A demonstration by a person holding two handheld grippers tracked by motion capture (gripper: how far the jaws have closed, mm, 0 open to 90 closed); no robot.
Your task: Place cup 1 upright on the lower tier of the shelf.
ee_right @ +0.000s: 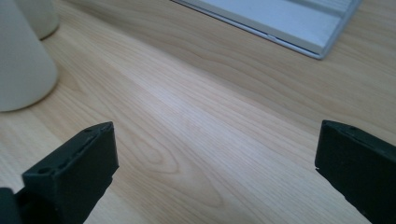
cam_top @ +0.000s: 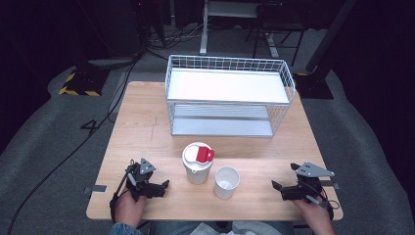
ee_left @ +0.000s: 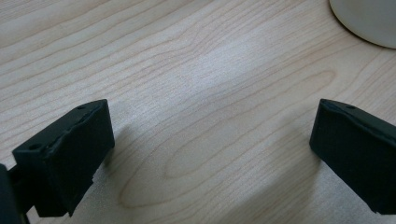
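Currently I hold both the left gripper (cam_top: 165, 185) and right gripper (cam_top: 275, 186) spread, empty; I should approach the open cup (cam_top: 226, 181) level, clear of the lidded cup (cam_top: 197, 163).

Bare table (cam_top: 147, 127) between grippers; lidded cup (cam_top: 197, 164), open cup (cam_top: 226, 182) block centre.

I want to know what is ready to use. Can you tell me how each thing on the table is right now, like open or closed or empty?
Lidded cup: upright, white lid on, red tab on top.
Open cup: upright, no lid, looks empty.
Wire rack: upright, both shelves bare.
Left gripper: jaws open, holding nothing.
Right gripper: jaws open, holding nothing.
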